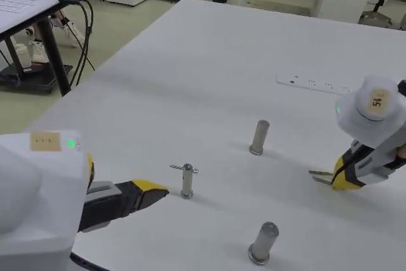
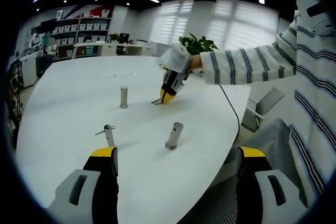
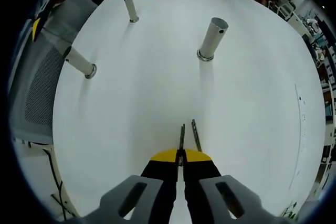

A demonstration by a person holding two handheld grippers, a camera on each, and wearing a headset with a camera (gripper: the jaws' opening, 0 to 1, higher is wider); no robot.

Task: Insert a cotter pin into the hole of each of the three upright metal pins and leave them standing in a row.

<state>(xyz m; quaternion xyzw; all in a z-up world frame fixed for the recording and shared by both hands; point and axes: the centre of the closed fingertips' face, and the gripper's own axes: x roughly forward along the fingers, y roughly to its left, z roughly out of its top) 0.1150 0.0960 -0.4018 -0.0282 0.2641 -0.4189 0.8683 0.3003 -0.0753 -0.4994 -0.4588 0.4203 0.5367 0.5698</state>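
The left gripper (image 2: 178, 153) is nearest, at the near left: a bulky white plastic housing with a green light, narrowing to black fingers (image 2: 105, 162) capped in yellow. Its jaws stand wide apart and grip nothing. Just past its tip the left metal pin (image 1: 187, 183) stands upright, a short dull-grey cylinder on a small flared foot. The fitted cotter pin (image 1: 184, 169), a thin wire piece, passes crosswise through it near the top.

The far metal pin (image 1: 259, 138) and the near metal pin (image 1: 263, 242) are thicker, smooth, satin-grey cylinders, also upright. The three stand well apart in a triangle on the matte white table (image 1: 209, 61). In the right gripper view a small round hole shows near the top of one of them.

At the right, the right gripper (image 1: 342, 179) has its yellow tips pressed together on the held cotter pin (image 1: 320, 176). Its two slim metal legs point left, low over the tabletop. A striped sleeve (image 2: 252, 61) reaches to that gripper. A flat white power strip (image 1: 314, 82) lies at the far right.
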